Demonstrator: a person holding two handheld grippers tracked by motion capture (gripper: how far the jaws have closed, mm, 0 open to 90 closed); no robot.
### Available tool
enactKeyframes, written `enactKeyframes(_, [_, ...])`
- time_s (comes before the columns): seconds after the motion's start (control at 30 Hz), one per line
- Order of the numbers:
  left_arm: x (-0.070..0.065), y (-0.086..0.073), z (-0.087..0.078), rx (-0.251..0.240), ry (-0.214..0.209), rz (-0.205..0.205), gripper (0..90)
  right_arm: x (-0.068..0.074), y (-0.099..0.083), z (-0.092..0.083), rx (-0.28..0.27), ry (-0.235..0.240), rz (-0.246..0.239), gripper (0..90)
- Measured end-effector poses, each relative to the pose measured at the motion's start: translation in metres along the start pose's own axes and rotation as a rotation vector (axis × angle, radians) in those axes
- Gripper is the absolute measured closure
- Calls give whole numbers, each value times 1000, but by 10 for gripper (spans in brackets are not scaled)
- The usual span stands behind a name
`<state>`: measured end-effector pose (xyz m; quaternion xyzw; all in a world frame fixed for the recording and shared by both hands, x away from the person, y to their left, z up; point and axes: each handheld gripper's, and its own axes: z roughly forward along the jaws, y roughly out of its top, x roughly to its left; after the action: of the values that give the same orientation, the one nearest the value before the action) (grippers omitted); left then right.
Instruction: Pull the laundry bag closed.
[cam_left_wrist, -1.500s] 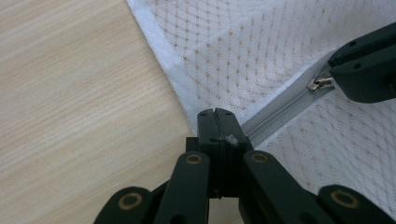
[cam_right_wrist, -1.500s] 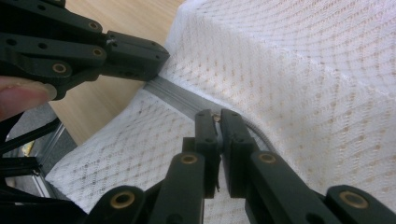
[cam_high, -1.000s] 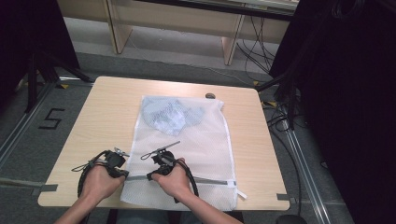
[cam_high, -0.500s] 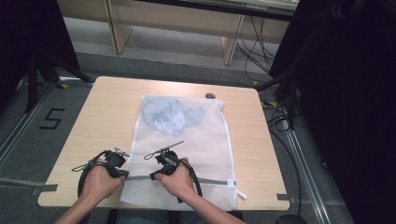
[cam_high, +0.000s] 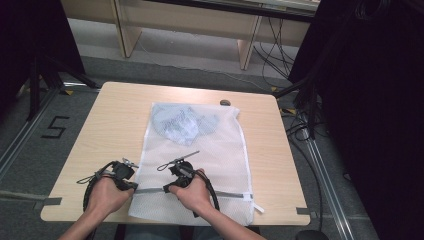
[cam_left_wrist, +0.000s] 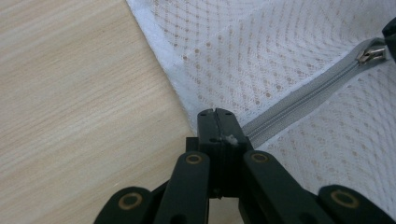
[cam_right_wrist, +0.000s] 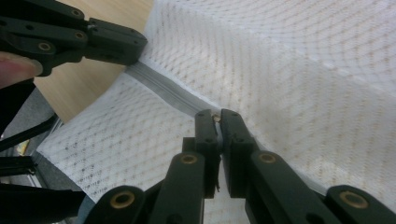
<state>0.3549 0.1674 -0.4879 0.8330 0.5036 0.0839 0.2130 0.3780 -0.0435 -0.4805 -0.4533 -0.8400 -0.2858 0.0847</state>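
Note:
A white mesh laundry bag (cam_high: 210, 150) lies flat on the wooden table (cam_high: 110, 120), with a pale blue garment (cam_high: 182, 124) inside its far end. A grey zipper (cam_high: 150, 190) runs across the bag's near end. My left gripper (cam_high: 134, 186) is shut on the bag's left edge where the zipper (cam_left_wrist: 303, 95) ends, its jaws (cam_left_wrist: 217, 114) pressed together on the fabric. Just to the right, my right gripper (cam_high: 166, 189) is shut on the zipper pull, pinched between its jaws (cam_right_wrist: 215, 116). The pull (cam_left_wrist: 372, 53) shows in the left gripper view. The left gripper (cam_right_wrist: 116, 44) also appears in the right gripper view.
A small dark object (cam_high: 225, 102) sits on the table beyond the bag's far right corner. Both hands work close to the table's near edge. Grey tape strips (cam_high: 50, 201) mark the near corners. Floor rails and cables run along both sides of the table.
My right gripper has crept slightly to the right along the zipper. The left gripper and the bag have stayed in place.

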Motion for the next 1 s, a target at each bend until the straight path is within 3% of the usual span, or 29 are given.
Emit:
enactKeyframes(0.17, [0,0,0,-1,1,-1,900,-4,-2,-3,-1,-6,11,871])
enactKeyframes(0.27, [0,0,0,1,3,5,900,-6,-3,-3,-10,5,-16,871])
enactKeyframes(0.6, [0,0,0,-2,1,2,900,-7,-5,-7,-2,-2,22,871])
enactKeyframes(1.0, [0,0,0,-2,-2,1,900,-9,-9,-9,2,0,2,871])
